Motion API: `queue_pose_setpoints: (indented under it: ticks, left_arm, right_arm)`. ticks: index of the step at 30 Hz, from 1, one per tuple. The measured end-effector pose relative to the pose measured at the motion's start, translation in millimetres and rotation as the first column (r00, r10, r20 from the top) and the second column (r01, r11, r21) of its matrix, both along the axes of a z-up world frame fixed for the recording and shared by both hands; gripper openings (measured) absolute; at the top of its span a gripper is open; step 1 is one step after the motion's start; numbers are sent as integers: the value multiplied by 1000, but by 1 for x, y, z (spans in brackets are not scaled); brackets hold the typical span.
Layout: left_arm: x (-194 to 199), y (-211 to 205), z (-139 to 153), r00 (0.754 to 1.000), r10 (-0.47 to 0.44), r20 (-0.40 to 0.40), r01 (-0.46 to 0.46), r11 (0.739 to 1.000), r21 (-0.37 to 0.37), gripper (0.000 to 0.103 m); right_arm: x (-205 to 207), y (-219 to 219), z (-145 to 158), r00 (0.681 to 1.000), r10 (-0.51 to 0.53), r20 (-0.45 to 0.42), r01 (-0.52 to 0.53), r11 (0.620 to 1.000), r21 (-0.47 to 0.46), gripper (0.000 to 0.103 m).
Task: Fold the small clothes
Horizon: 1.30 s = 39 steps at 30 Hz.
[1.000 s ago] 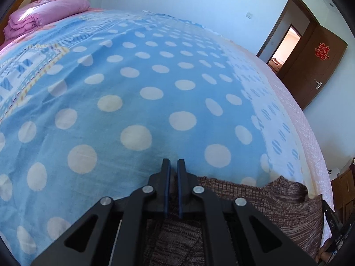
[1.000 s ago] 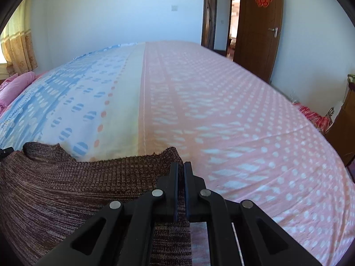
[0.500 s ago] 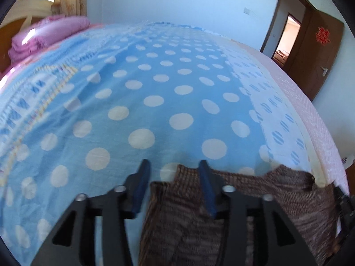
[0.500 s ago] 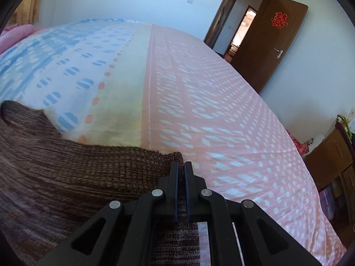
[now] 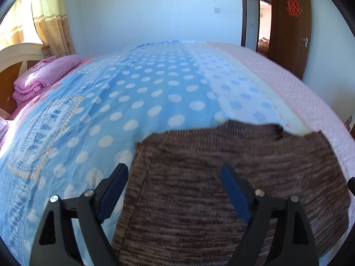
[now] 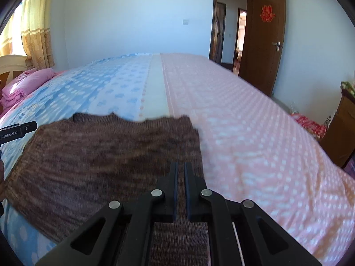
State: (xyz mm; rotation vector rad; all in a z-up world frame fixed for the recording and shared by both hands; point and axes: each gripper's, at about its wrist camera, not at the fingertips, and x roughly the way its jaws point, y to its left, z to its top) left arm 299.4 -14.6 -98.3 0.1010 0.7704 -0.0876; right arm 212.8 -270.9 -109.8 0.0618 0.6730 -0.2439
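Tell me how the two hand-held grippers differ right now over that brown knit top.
The left hand-held gripper has its jaws wide and opening, pads clear of the brown knit top below. The right hand-held gripper has its jaws nearly together; whether they pinch the knit is unclear. The left sits at the top's left edge, the right near its right edge. Both are black with blue pads.

At the left edge of the right wrist view, a black gripper finger (image 6: 18, 130) reads "GenRobot.AI". A red paper sign (image 6: 267, 13) hangs on the brown door (image 6: 261, 51), upper right. Blue lettering on the bedsheet (image 5: 42, 130) is too distorted to read.
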Motion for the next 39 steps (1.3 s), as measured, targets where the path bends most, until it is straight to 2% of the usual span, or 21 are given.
queue_pose_setpoints:
  ticks: [3, 4, 5, 7, 8, 9, 11, 13, 15, 16, 18, 20, 24, 26, 28, 31, 34, 35, 37, 38, 39]
  left_arm:
    - [0, 3, -18, 999, 28, -16, -28, 999, 37, 88]
    - [4, 6, -31, 998, 49, -31, -47, 996, 70, 88]
    - [6, 8, -38, 997, 55, -57, -52, 997, 64, 93]
    - [16, 29, -38, 991, 82, -104, -88, 994, -60, 100]
    - [19, 35, -41, 987, 101, -122, -112, 990, -86, 103]
    - [23, 45, -45, 982, 103, -159, -126, 982, -144, 103]
    - [24, 51, -45, 982, 102, -161, -129, 976, -174, 103]
    - [20, 52, -44, 983, 110, -150, -134, 979, -156, 103]
    - [16, 55, -42, 981, 124, -149, -146, 979, -144, 103]
    - [13, 60, -41, 980, 133, -150, -154, 979, -135, 103]
    - [2, 74, -40, 978, 146, -149, -166, 978, -128, 103]
    - [-9, 88, -40, 977, 152, -151, -172, 976, -133, 103]
    - [-30, 121, -38, 969, 210, -129, -221, 973, -73, 103]
    - [-34, 128, -33, 967, 230, -112, -233, 972, -11, 96]
    - [-35, 129, -26, 975, 202, -97, -204, 979, -11, 95]
    - [-44, 132, -16, 986, 123, -112, -136, 983, -121, 95]
    - [-57, 127, -15, 991, 54, -125, -83, 969, -234, 95]
    - [-60, 122, -19, 989, 35, -141, -70, 965, -251, 95]
    - [-65, 111, -32, 983, 10, -183, -57, 965, -254, 92]
    - [-67, 108, -37, 981, 11, -193, -58, 969, -240, 84]
    - [-71, 99, -44, 984, 23, -176, -53, 984, -171, 84]
  right_arm:
    - [1, -6, -27, 998, -10, -67, 13, 999, 37, 5]
    - [2, -8, -37, 997, -13, -78, 17, 999, 46, 5]
    - [0, -10, -38, 998, -12, -64, 16, 998, 64, 5]
    - [-1, -13, -37, 998, -10, -62, 16, 996, 85, 5]
    - [-1, -13, -37, 998, -9, -63, 14, 996, 89, 5]
    - [0, -14, -36, 998, -8, -62, 13, 996, 92, 5]
    - [-1, -12, -34, 997, -15, -73, 20, 997, 76, 5]
    - [-13, -2, -25, 997, -59, -58, 59, 998, 2, 5]
    - [-27, 11, -19, 1000, -11, -23, 10, 1000, -12, 5]
    - [-32, 19, -21, 999, 19, -32, -20, 999, -31, 5]
    - [-34, 29, -37, 993, 58, -104, -64, 996, -59, 5]
    - [-38, 33, -45, 995, 57, -82, -64, 994, -85, 5]
    - [-37, 37, -46, 995, 51, -87, -61, 991, -116, 6]
    - [-37, 36, -46, 995, 52, -85, -61, 992, -107, 6]
    - [-38, 36, -46, 995, 54, -79, -61, 994, -96, 6]
    - [-37, 35, -46, 995, 54, -79, -62, 993, -96, 6]
    - [-38, 35, -45, 996, 53, -77, -61, 993, -99, 6]
    - [-39, 35, -45, 996, 54, -75, -61, 994, -96, 6]
    - [-40, 34, -46, 996, 55, -72, -61, 994, -90, 6]
    - [-40, 34, -46, 996, 56, -72, -62, 994, -88, 6]
    - [-40, 34, -45, 996, 56, -72, -62, 994, -88, 6]
